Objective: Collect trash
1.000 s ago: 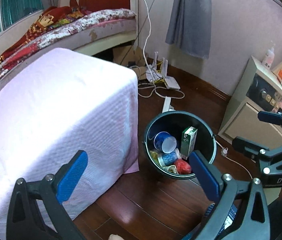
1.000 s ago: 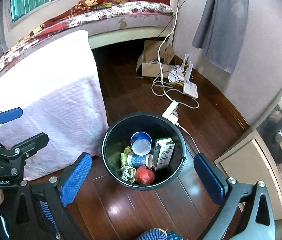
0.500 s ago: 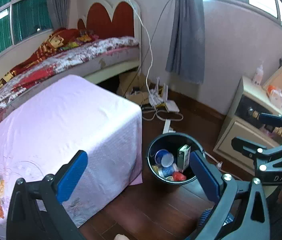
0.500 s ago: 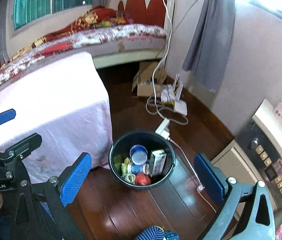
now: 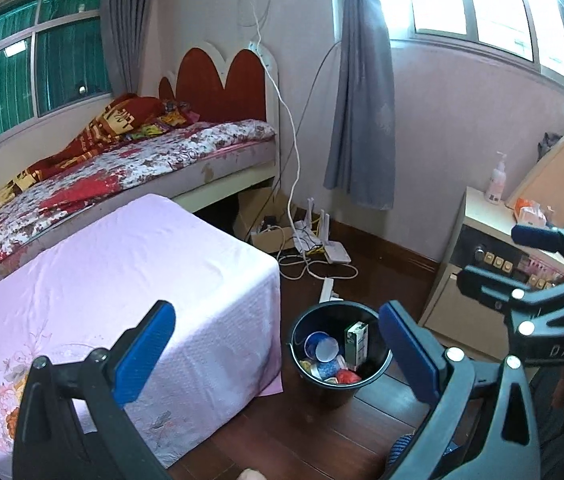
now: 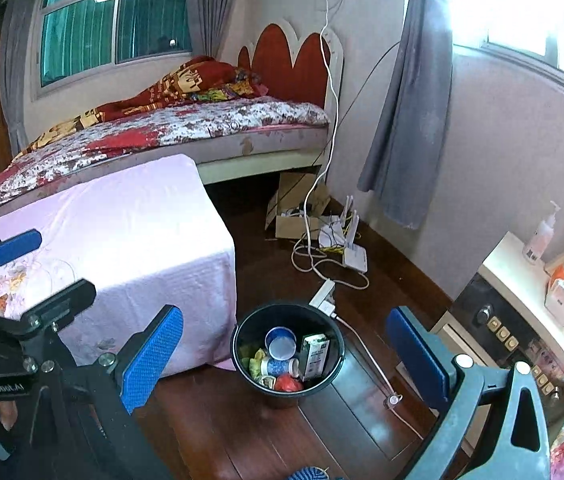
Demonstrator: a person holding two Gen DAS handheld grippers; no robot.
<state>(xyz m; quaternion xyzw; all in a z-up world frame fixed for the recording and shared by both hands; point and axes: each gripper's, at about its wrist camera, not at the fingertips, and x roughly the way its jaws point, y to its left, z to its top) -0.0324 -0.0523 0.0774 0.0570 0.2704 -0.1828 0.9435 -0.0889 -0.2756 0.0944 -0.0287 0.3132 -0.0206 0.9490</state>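
A black bin (image 5: 335,390) stands on the wood floor by the corner of the pink-covered table (image 5: 122,272). It holds a green-white carton (image 5: 357,338), a blue cup (image 5: 319,346), a red ball of trash (image 5: 347,377) and more scraps. It also shows in the right wrist view (image 6: 323,380), with the carton (image 6: 314,354) upright inside. My left gripper (image 5: 276,358) is open and empty, high above the floor. My right gripper (image 6: 283,358) is open and empty too, high above the bin. Each gripper shows in the other's view.
A bed (image 5: 130,160) with a red headboard runs behind the table. A router, power strip and cables (image 5: 321,256) and a cardboard box (image 6: 293,216) lie on the floor by the curtain. A cream cabinet (image 5: 477,264) with a safe stands right of the bin.
Both grippers have risen and pulled back from the bin, so it looks smaller and more of the room shows. Both stay open and empty.
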